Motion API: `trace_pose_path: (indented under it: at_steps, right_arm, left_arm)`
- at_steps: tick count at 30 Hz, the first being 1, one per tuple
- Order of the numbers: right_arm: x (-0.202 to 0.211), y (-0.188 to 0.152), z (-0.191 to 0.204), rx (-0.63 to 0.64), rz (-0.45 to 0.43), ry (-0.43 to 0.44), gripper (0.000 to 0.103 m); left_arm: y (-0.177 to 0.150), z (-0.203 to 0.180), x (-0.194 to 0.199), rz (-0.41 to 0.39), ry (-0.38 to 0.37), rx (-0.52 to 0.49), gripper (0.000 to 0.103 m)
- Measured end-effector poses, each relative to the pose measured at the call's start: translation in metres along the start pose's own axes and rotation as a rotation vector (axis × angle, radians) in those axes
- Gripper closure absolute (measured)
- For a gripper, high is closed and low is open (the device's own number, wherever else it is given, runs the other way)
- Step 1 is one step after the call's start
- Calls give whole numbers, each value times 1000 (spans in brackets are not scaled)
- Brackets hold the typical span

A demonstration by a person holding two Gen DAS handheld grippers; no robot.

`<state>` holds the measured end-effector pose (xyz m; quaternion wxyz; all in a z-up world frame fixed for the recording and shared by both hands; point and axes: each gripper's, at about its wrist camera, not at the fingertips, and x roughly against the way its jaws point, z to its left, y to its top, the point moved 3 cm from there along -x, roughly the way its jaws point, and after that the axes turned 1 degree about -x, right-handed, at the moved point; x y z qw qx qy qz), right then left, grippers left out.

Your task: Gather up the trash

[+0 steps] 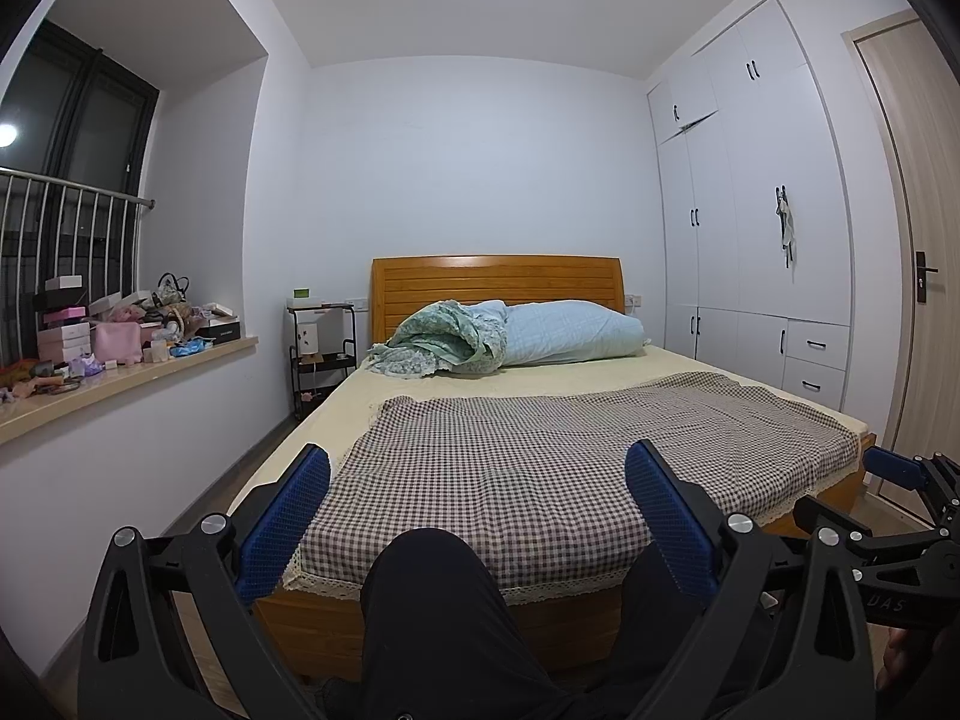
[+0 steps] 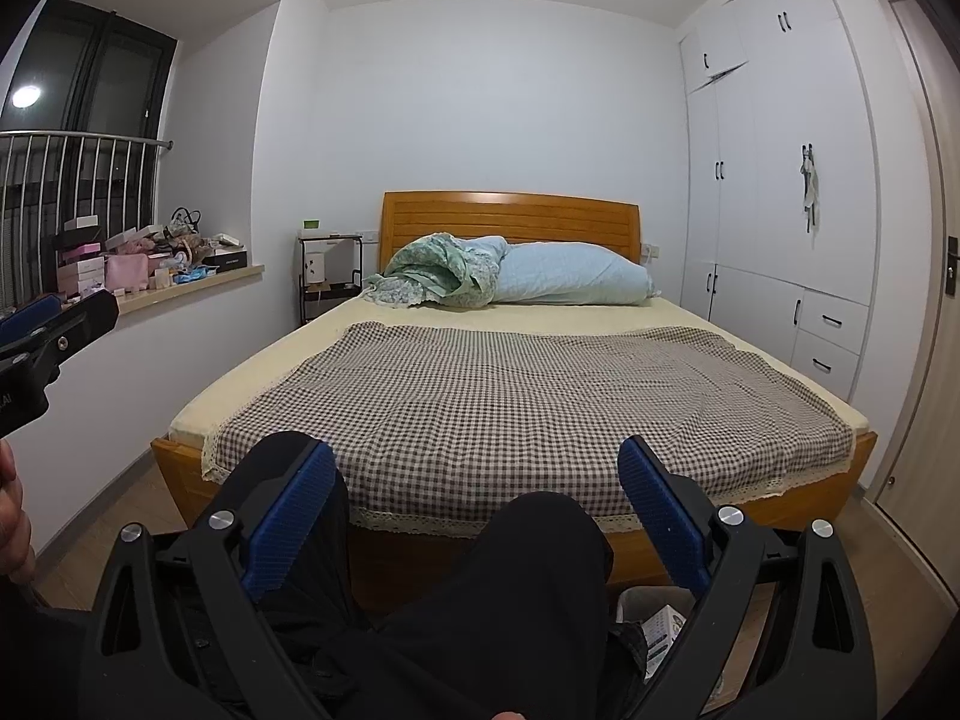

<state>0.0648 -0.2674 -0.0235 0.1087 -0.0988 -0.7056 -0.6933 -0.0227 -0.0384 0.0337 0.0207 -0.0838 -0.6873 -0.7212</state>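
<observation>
My left gripper (image 1: 477, 516) is open, its blue pads (image 1: 282, 522) spread wide with nothing between them, pointing at the foot of the bed (image 1: 540, 468). My right gripper (image 2: 477, 510) is open and empty as well, facing the same bed (image 2: 528, 396). Each gripper shows at the edge of the other's view: the right gripper (image 1: 858, 489) and the left gripper (image 2: 60, 318). A small white printed carton (image 2: 663, 630) lies low by the right finger, in what looks like a grey container; most of it is hidden. The window sill (image 1: 132, 378) carries a heap of boxes and wrappers (image 1: 120, 324).
A person's legs in black trousers (image 1: 438, 612) fill the bottom of both views. The bed has a checked cover, a pillow (image 1: 570, 330) and a crumpled green quilt (image 1: 444, 336). A black bedside cart (image 1: 321, 348) stands left of the headboard. White wardrobes (image 1: 756, 240) and a door (image 1: 918, 270) line the right.
</observation>
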Motion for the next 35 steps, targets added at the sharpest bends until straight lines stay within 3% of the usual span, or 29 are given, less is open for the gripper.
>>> trace_pose_path:
  at_steps: [22,35]
  right_arm:
    - [-1,-3,0,1,-1,2,12]
    - [-4,-5,-2,-6,-2,-7,12]
  left_arm:
    - [-2,-8,7,-29,6,-29,7]
    - [-5,-6,-3,7,-11,-13,7]
